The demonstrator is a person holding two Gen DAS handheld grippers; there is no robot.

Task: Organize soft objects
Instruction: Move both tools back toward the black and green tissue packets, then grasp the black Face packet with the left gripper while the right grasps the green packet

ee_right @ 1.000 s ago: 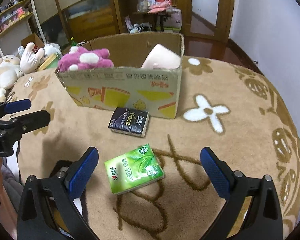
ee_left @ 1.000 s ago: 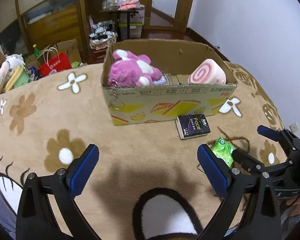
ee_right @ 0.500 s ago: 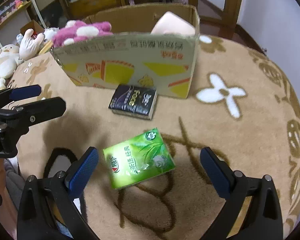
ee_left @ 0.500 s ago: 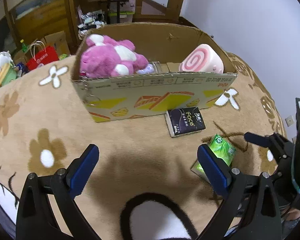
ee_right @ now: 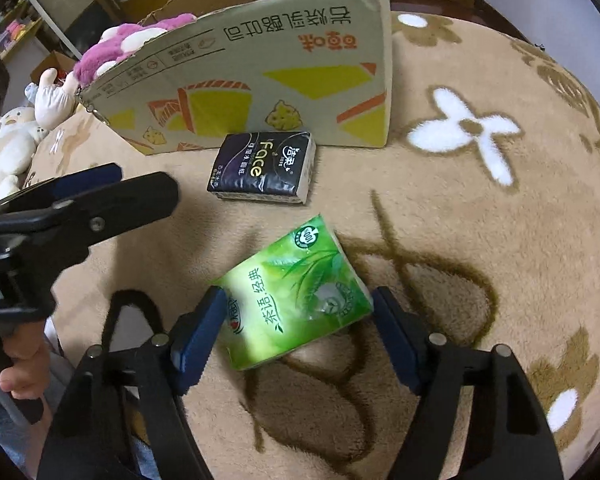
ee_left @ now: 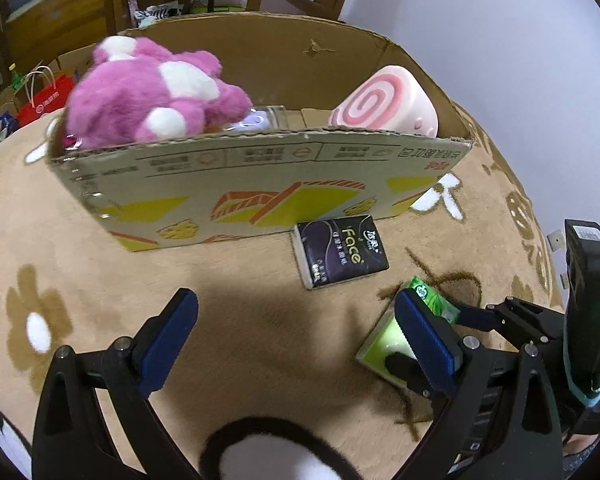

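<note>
A green tissue pack (ee_right: 296, 296) lies on the brown flowered blanket. My right gripper (ee_right: 298, 320) straddles it, jaws narrowed with the pads at its two ends; contact is unclear. The pack also shows in the left wrist view (ee_left: 384, 338). A black tissue pack (ee_right: 262, 166) (ee_left: 340, 250) lies against the cardboard box (ee_left: 236, 184) (ee_right: 260, 80). The box holds a pink plush toy (ee_left: 148, 92) and a pink swirl roll cushion (ee_left: 384, 106). My left gripper (ee_left: 296, 340) is open and empty above the blanket, before the box.
Plush toys (ee_right: 16, 132) lie at the blanket's far left edge. A red bag (ee_left: 40, 100) and wooden shelves stand behind the box. A white wall (ee_left: 500, 40) is on the right.
Both grippers moved forward and down toward the box. My right gripper's jaws narrowed from wide open to flank the green tissue pack.
</note>
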